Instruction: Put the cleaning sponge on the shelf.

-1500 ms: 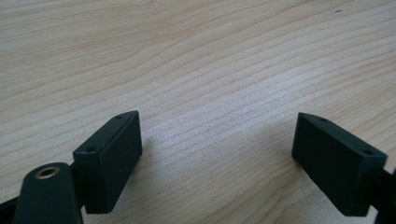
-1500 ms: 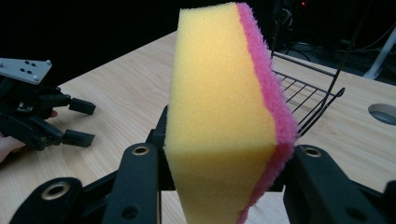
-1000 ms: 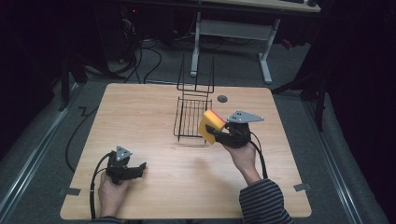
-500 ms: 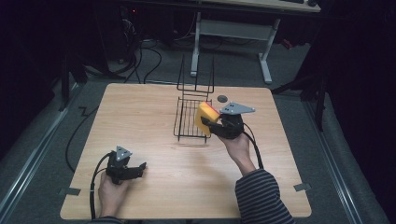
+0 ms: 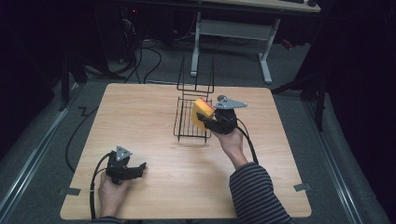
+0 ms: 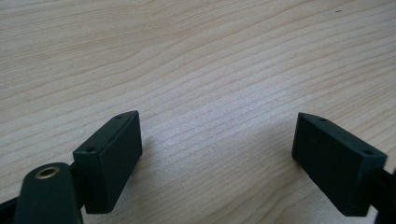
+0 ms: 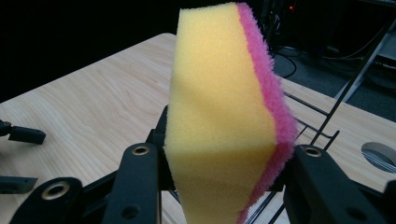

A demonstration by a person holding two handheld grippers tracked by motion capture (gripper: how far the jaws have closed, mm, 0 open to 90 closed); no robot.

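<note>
A yellow sponge (image 5: 202, 112) with a pink scouring side (image 7: 268, 88) is pinched upright between the jaws of my right gripper (image 5: 205, 122). In the high view the sponge hangs over the right part of a black wire rack (image 5: 192, 116) at the table's middle back. The rack's wires (image 7: 313, 126) run behind the sponge in the right gripper view. My left gripper (image 5: 135, 169) rests low at the front left of the wooden table (image 5: 140, 121). Its jaws stand wide apart with bare wood (image 6: 219, 116) between them.
The rack has a tall wire back (image 5: 195, 77) toward the far edge. A round grommet hole (image 7: 379, 154) lies in the tabletop right of the rack. Desk legs (image 5: 266, 51) and cables (image 5: 140, 46) fill the dark floor beyond the table.
My right gripper has carried the sponge left and toward the far edge, from beside the rack's right rim to over the rack. The left gripper has stayed put.
</note>
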